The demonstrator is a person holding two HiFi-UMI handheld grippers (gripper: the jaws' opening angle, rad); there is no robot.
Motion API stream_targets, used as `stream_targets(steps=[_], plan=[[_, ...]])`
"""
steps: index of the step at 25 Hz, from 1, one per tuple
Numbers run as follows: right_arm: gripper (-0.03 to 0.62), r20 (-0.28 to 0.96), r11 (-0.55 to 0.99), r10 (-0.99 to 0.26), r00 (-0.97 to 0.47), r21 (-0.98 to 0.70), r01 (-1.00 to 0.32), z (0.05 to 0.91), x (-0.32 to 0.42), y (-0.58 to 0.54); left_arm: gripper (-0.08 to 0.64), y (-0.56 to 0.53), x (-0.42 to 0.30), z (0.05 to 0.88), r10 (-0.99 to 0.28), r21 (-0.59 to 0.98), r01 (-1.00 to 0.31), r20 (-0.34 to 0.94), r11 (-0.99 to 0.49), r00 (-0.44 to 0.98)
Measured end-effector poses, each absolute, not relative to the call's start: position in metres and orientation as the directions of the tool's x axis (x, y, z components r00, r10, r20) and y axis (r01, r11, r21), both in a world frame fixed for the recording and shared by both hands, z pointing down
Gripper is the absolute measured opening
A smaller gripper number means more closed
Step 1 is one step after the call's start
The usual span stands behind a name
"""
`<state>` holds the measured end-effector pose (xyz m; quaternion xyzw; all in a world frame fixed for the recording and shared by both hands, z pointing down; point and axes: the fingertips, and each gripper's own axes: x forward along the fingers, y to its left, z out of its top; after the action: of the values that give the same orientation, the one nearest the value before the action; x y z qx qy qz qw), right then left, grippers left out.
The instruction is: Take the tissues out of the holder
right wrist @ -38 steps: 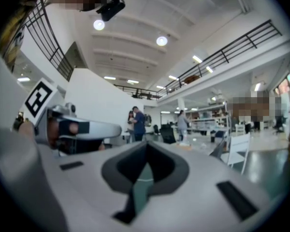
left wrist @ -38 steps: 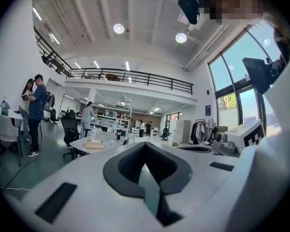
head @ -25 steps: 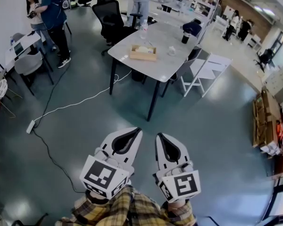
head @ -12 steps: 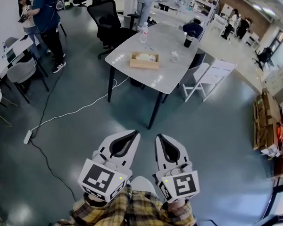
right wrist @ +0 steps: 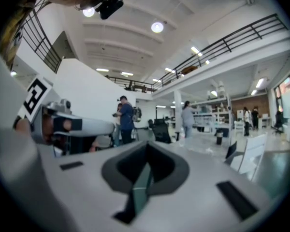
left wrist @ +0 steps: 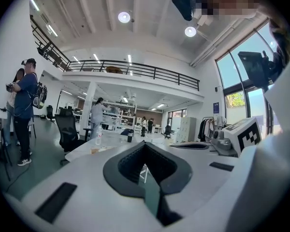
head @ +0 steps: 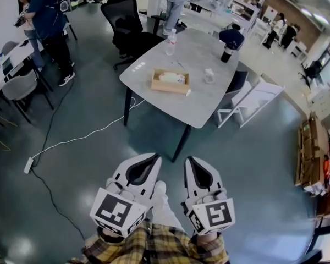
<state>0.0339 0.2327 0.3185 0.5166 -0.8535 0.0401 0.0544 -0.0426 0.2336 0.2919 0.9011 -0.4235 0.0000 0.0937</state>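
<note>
A wooden tissue holder [head: 170,82] with white tissues [head: 172,77] in it sits on the grey table [head: 201,100], far ahead of both grippers. My left gripper [head: 154,158] and right gripper [head: 189,160] are held side by side low over the floor, both shut with nothing between the jaws. In the left gripper view the closed jaws [left wrist: 146,147] point toward the table, where the holder [left wrist: 95,150] shows small and distant. The right gripper view shows its jaws [right wrist: 147,147] closed and empty.
On the table stand a clear bottle [head: 170,42], a dark flask [head: 227,53] and a small cup [head: 209,76]. A black office chair [head: 129,23] is behind it, a white folding chair [head: 253,100] to its right. A cable with power strip [head: 28,165] crosses the floor. People [head: 44,15] stand far left.
The table and holder have come closer and sit lower in the head view. Both grippers keep the same shut pose.
</note>
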Motion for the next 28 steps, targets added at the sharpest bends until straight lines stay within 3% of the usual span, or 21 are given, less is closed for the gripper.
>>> stream_targets(steps=[12, 28], plan=[[0.009, 0.129, 0.547, -0.83, -0.543, -0.008, -0.837, 0.31, 0.054, 0.064, 0.017, 0.066, -0.016, 0.278, -0.806, 0.159, -0.802, 0.056, -0.575, 0.589], [0.009, 0.165, 0.539, -0.832, -0.53, 0.008, -0.842, 0.326, 0.05, -0.073, 0.017, -0.074, -0.024, 0.298, -0.803, 0.17, -0.804, 0.089, -0.57, 0.589]])
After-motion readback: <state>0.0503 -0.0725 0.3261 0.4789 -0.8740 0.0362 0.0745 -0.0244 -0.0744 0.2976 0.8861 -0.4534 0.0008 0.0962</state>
